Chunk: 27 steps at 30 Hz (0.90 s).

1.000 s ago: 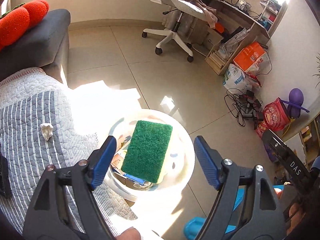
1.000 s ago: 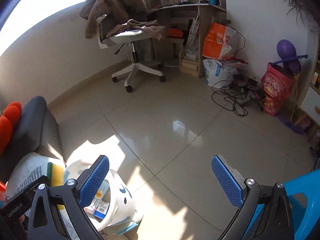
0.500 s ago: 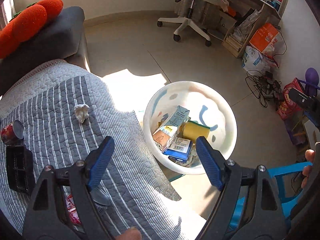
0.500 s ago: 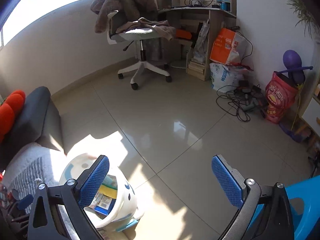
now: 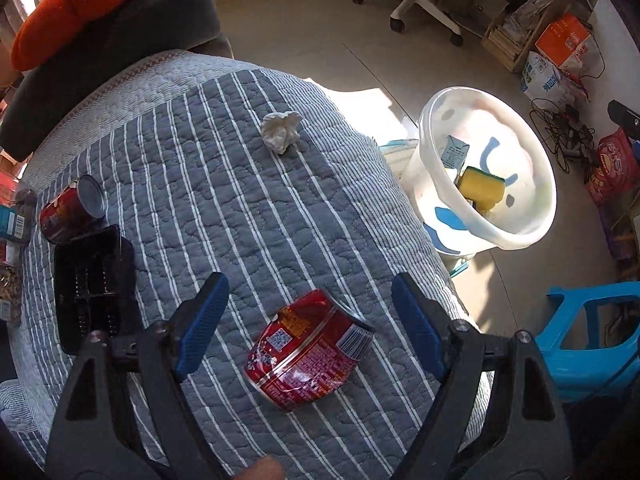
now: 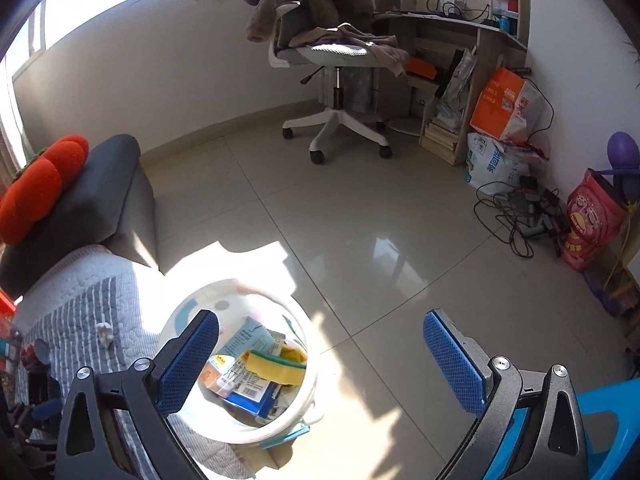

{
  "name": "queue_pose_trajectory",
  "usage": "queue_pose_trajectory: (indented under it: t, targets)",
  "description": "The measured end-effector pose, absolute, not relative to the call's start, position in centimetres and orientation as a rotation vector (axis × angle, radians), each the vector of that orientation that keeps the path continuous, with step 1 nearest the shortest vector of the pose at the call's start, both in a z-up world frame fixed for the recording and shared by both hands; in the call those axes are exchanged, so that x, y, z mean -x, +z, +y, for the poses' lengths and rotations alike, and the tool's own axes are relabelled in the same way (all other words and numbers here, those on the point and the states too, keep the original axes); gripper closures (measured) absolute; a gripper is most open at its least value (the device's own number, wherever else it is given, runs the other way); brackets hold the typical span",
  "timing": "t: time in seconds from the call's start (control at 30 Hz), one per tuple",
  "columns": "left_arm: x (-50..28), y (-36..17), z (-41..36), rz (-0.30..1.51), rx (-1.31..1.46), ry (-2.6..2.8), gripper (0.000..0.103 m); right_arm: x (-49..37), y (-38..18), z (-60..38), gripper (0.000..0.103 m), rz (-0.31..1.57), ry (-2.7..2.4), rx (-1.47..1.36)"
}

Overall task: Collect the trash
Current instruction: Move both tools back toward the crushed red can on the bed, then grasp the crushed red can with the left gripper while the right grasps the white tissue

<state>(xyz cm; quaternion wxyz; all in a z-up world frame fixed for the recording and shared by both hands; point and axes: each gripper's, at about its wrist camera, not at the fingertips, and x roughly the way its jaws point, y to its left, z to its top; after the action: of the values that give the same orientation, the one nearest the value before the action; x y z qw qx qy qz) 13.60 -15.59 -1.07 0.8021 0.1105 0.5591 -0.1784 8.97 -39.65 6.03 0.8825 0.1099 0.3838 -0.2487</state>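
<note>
A crushed red can (image 5: 308, 348) lies on its side on the striped grey quilt (image 5: 224, 208), just below and between the open fingers of my left gripper (image 5: 308, 322), which points down at it without touching. A crumpled white tissue (image 5: 281, 131) rests farther up the quilt, and a second red can (image 5: 72, 208) lies at its left edge. The white trash bin (image 5: 536, 184) stands on the floor to the right, holding a yellow sponge (image 5: 480, 190) and cartons. My right gripper (image 6: 320, 354) hangs open and empty over the floor beside the bin (image 6: 280, 424).
A black tray (image 5: 92, 280) sits on the quilt left of my left gripper. A blue plastic stool (image 5: 592, 340) stands at the right. Farther off are an office chair (image 6: 332, 64), a desk with boxes, cables on the floor (image 6: 516, 216), and an orange cushion (image 6: 40, 184).
The green-backed sponge left my left gripper and now lies in the bin. My left gripper swung left and down from over the bin to the quilt, above the crushed can. My right gripper shifted slightly.
</note>
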Motion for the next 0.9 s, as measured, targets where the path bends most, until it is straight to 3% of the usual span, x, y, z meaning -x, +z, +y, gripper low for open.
queue_pose_trajectory:
  t: [0.57, 0.6, 0.67, 0.9]
  targets:
    - [-11.5, -6.2, -17.5, 1.249, -0.594, -0.445, 0.018, -11.7, 4.4, -36.4, 0.000, 0.878, -0.450, -0.183]
    - [-11.6, -6.4, -17.5, 1.248, -0.601, -0.444, 0.020, -11.9, 4.4, -36.3, 0.000, 0.882, -0.449, -0.181]
    - [-11.7, -6.5, -17.3, 1.253, -0.578, -0.458, 0.035, -12.4, 4.1, -36.0, 0.000, 0.893, -0.446, -0.177]
    - [-11.5, -5.7, -13.9, 1.215, -0.454, -0.444, 0.035, -14.7, 3.0, -33.3, 0.000, 0.931, -0.383, -0.163]
